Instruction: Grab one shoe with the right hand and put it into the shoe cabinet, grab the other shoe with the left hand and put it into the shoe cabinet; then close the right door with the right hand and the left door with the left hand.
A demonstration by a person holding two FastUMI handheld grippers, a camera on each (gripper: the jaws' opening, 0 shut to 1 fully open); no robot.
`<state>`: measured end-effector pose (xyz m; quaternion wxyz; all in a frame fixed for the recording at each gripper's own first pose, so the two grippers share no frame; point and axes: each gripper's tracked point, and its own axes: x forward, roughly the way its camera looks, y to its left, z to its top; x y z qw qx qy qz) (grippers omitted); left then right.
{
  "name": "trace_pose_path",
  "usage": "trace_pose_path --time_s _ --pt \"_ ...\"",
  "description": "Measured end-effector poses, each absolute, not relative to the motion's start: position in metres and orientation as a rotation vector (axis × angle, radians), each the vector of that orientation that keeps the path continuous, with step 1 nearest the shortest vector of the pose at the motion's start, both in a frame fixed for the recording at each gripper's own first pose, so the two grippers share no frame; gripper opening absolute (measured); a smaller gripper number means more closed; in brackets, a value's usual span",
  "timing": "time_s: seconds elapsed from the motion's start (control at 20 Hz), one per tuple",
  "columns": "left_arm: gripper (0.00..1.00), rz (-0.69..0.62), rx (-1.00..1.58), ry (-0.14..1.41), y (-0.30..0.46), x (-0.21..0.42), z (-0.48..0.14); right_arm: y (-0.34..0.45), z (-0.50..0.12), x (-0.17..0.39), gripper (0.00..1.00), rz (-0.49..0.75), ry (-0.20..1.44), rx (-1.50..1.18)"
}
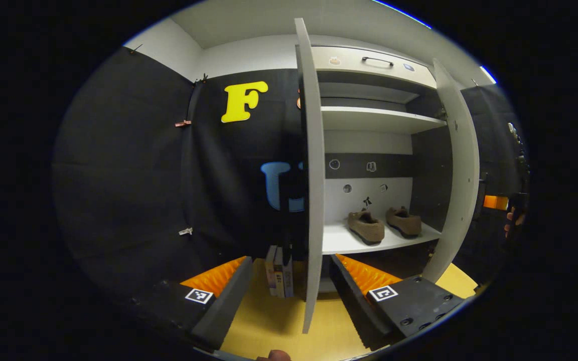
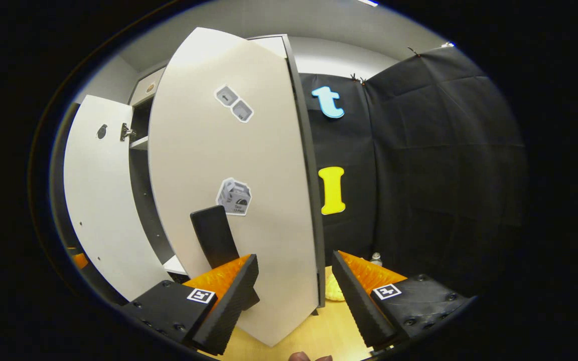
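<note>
Two brown shoes [image 1: 366,226] [image 1: 403,221] stand side by side on the lower shelf [image 1: 339,241] of the white shoe cabinet. Both doors are open. In the left gripper view the left door [image 1: 311,165] is seen edge-on, and my left gripper [image 1: 290,260] is open with that door's edge between its fingers. The right door [image 1: 457,170] stands past the shoes; a hand with the other gripper [image 1: 512,210] is beside it. In the right gripper view the right door's outer face [image 2: 234,165], with its black handle [image 2: 216,235], is close, and my right gripper [image 2: 295,256] is open around its free edge.
Several books [image 1: 279,271] stand on the wooden floor [image 1: 269,321] beside the left door. Above the shoes are an upper shelf [image 1: 379,119] and a drawer with a dark handle [image 1: 377,61]. Black cloth walls close in both sides. A small pale object [image 2: 336,291] lies behind the right door.
</note>
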<state>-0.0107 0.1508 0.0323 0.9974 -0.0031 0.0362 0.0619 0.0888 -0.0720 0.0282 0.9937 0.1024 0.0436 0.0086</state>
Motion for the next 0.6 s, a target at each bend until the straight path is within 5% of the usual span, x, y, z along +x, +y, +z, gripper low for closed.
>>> trace_pose_path --time_s 0.6 --pt "0.97 0.224 0.018 0.073 0.235 0.032 0.030 -0.031 0.025 0.051 0.98 0.100 0.106 0.168"
